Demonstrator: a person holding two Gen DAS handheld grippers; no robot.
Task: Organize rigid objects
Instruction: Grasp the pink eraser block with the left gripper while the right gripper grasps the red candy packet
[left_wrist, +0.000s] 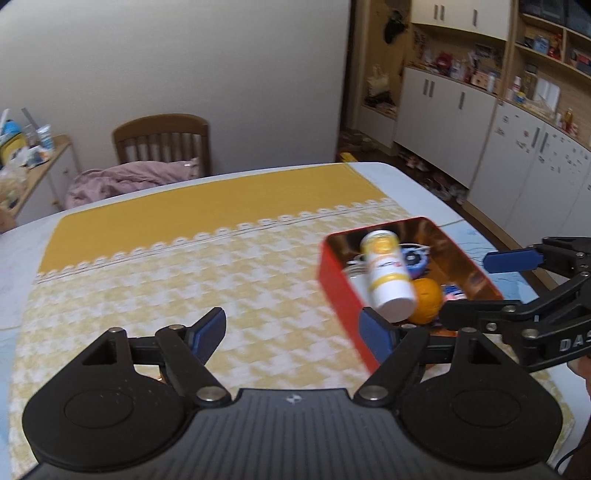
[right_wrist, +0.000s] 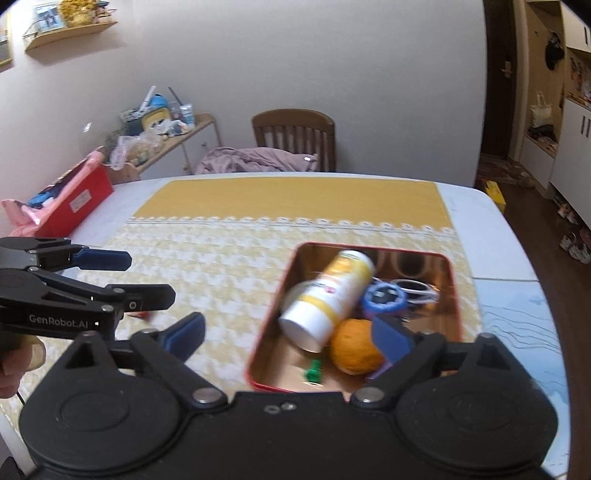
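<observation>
A red tin (left_wrist: 340, 295) with a shiny gold inside (right_wrist: 447, 317) stands on the yellow patterned tablecloth (left_wrist: 184, 240). In it lie a white and yellow can (left_wrist: 386, 273) (right_wrist: 328, 295) on its side, an orange ball (left_wrist: 428, 301) (right_wrist: 354, 347), a blue round piece (right_wrist: 384, 297) and a small green piece (right_wrist: 314, 371). My right gripper (right_wrist: 288, 330) (left_wrist: 495, 286) hangs open over the tin's near end, holding nothing. To the tin's left my left gripper (left_wrist: 293, 328) (right_wrist: 129, 278) is open over the cloth, its right finger in front of the tin's near corner.
A wooden chair (left_wrist: 162, 140) with a pink cloth on it stands behind the table's far edge. A red box (right_wrist: 74, 203) and a cluttered shelf lie off the table's left side. White cabinets (left_wrist: 517, 147) line the right wall. A hand (right_wrist: 18, 365) grips the left tool.
</observation>
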